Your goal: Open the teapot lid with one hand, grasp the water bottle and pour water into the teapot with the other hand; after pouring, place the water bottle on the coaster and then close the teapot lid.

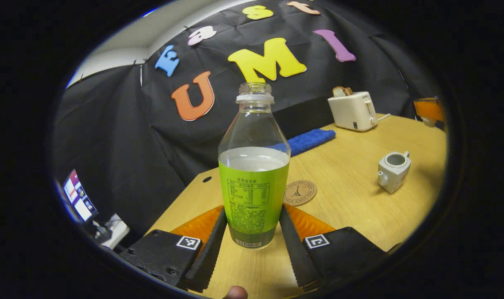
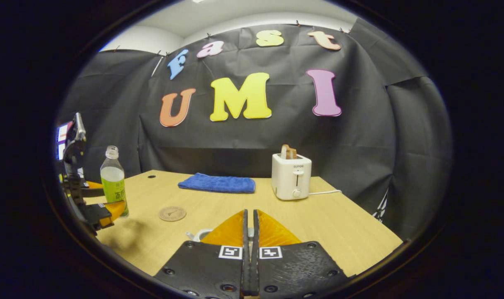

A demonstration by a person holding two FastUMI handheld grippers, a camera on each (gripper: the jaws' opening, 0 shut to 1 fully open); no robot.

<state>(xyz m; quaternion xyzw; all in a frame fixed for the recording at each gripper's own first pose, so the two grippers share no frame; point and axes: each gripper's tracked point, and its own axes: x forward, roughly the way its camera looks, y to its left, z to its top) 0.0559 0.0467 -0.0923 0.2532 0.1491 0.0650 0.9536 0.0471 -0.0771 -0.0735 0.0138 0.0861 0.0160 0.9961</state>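
Observation:
A clear, uncapped water bottle with a green label stands upright, about half full, between the fingers of my left gripper; both fingers press on its label. From the right gripper view, the bottle and the left gripper are at the table's left end. The white teapot sits lidless to the right, its mouth open. A round cork coaster lies between bottle and teapot. My right gripper is shut above the teapot, a pale sliver of the lid pinched between its fingers.
A white toaster holding a slice of bread stands at the back of the wooden table, its cord trailing right. A folded blue towel lies at the back centre. The table's left edge is close behind the bottle.

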